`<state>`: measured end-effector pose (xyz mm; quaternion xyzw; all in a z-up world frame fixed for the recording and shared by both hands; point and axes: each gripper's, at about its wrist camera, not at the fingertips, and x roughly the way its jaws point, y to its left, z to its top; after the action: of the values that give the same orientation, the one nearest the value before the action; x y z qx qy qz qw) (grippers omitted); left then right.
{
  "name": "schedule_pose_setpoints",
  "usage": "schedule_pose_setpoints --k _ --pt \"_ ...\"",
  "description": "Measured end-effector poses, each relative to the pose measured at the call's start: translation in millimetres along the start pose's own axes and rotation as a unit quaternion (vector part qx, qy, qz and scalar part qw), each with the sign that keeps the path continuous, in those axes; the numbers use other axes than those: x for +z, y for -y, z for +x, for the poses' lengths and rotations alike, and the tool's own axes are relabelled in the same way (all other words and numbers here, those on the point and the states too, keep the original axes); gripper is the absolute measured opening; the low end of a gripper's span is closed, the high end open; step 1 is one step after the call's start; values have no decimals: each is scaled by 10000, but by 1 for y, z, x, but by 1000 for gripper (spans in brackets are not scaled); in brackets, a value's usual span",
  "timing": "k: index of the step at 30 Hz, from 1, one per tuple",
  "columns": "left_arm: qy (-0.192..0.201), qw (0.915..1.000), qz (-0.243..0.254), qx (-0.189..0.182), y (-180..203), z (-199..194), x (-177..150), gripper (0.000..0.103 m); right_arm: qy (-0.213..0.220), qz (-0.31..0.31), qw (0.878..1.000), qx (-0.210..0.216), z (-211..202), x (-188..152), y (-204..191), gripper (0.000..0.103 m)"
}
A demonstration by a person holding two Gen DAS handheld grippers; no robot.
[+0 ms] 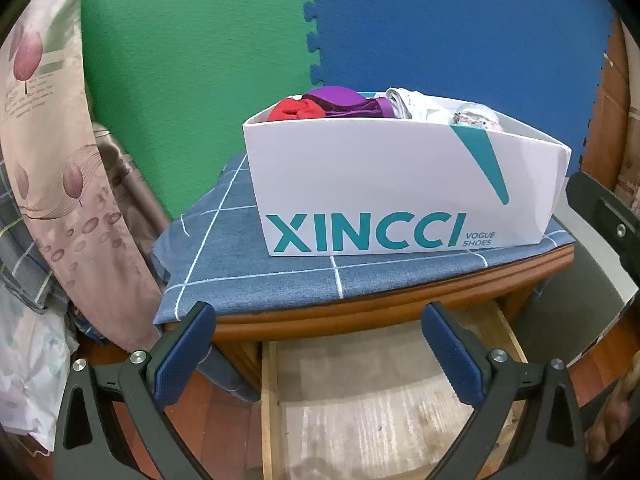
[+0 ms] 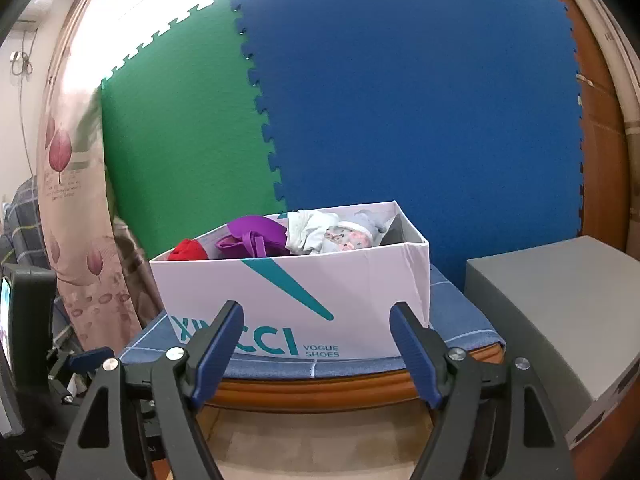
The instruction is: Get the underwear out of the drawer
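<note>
I see a green foam mat [image 1: 192, 80] and a blue foam mat [image 1: 460, 40] standing upright behind the stand, joined along a toothed seam. A blue checked cloth [image 1: 280, 280] covers the top of the wooden stand [image 1: 360, 314] and hangs over its left edge. A white shoe box [image 1: 380, 184], printed XINCCI in teal, sits on the cloth toward the right edge of the top. A floral curtain [image 1: 60, 180] hangs to the left of the stand. In the right wrist view I see a grey box [image 2: 560, 312] just beside the right edge of the stand.
</note>
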<state>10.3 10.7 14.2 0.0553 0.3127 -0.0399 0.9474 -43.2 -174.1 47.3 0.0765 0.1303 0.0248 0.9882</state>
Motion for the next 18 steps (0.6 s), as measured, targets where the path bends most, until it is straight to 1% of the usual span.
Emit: schedule_pose_setpoints --k 8,18 --pt "12 10000 82 28 4 -1 0 102 -118 32 9999 86 4 -2 -1 78" --pt "-4 9999 131 71 6 0 -1 102 -155 40 9998 125 5 -3 0 78"
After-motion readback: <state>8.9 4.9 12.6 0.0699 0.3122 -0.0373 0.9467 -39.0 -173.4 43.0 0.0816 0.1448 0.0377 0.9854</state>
